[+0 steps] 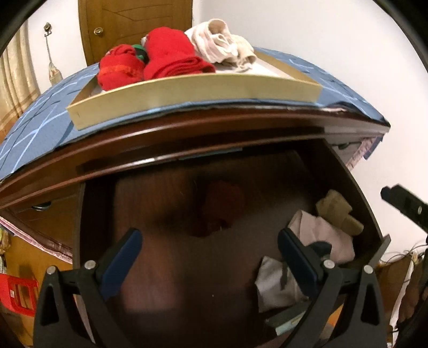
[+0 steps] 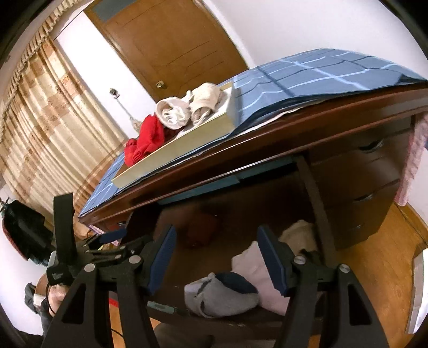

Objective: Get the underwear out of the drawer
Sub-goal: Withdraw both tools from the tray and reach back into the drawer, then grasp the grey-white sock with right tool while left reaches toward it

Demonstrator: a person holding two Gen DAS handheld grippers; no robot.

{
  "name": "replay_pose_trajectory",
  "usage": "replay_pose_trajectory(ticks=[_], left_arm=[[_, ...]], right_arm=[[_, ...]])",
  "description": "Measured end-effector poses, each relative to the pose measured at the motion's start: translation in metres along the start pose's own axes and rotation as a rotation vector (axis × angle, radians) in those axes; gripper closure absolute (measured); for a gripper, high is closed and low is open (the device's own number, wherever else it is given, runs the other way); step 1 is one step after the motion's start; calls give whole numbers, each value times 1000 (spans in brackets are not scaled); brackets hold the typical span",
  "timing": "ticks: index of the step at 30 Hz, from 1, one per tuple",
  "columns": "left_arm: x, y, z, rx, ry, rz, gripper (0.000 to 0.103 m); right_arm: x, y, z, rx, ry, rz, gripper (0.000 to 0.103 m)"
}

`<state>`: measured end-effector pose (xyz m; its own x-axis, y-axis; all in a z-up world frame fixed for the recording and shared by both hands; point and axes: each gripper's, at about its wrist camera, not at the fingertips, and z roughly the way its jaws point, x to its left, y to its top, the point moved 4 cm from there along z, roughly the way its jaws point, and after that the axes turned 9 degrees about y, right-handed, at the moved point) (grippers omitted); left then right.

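Left wrist view: looks down and forward from close above the open drawer (image 1: 214, 241), its fingers (image 1: 123, 257) framing the dark inside, desk edge above
Right wrist view: sits further right and lower-angled, tilted, facing the drawer (image 2: 240, 227) and desk side
Shared: tray (image 1: 192, 93) (image 2: 171, 158) on the desk top, door (image 1: 133, 24) (image 2: 171, 42), drawer clothes (image 1: 321, 235) (image 2: 256, 267)
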<state>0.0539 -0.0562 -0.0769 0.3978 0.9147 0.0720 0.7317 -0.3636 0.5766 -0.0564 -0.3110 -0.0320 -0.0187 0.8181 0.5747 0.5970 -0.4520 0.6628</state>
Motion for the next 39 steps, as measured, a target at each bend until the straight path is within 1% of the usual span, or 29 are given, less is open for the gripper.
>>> replay_pose_trajectory(ticks=[4, 8, 11, 13, 16, 18, 21, 25, 28, 31, 34, 36, 38, 39], left_arm=[[-4, -10, 4, 39, -40, 7, 0], [-8, -20, 13, 92, -61, 7, 0], [-9, -27, 20, 121, -36, 32, 0], [-8, -31, 23, 132, -17, 45, 0], [-1, -33, 26, 149, -11, 43, 0], [6, -33, 28, 158, -1, 42, 0], [15, -31, 30, 163, 17, 28, 0], [22, -29, 31, 163, 15, 10, 0], [25, -27, 32, 161, 25, 22, 0], [30, -27, 35, 164, 22, 15, 0], [33, -26, 36, 165, 18, 8, 0], [36, -24, 37, 161, 17, 5, 0], [39, -22, 38, 158, 16, 4, 0], [40, -21, 39, 159, 18, 4, 0]], right_arm=[[-9, -6, -16, -16, -38, -2, 37], [-16, -14, -20, 16, -69, -25, 38], [-19, -15, -19, 42, -68, -37, 38], [-18, -15, -14, 76, -53, -52, 38], [-12, -17, 2, 169, -4, -73, 38], [-11, -21, 19, 254, 24, -68, 38], [-7, -28, 50, 410, 88, -44, 38], [-2, -37, 77, 536, 127, -20, 38], [-2, -48, 98, 637, 119, 3, 38], [-6, -60, 113, 734, 89, 25, 38], [-10, -74, 125, 838, 134, 135, 38], [-13, -83, 135, 873, 134, 187, 38], [-15, -92, 144, 908, 105, 194, 38], [-16, -96, 149, 914, 110, 217, 38]])
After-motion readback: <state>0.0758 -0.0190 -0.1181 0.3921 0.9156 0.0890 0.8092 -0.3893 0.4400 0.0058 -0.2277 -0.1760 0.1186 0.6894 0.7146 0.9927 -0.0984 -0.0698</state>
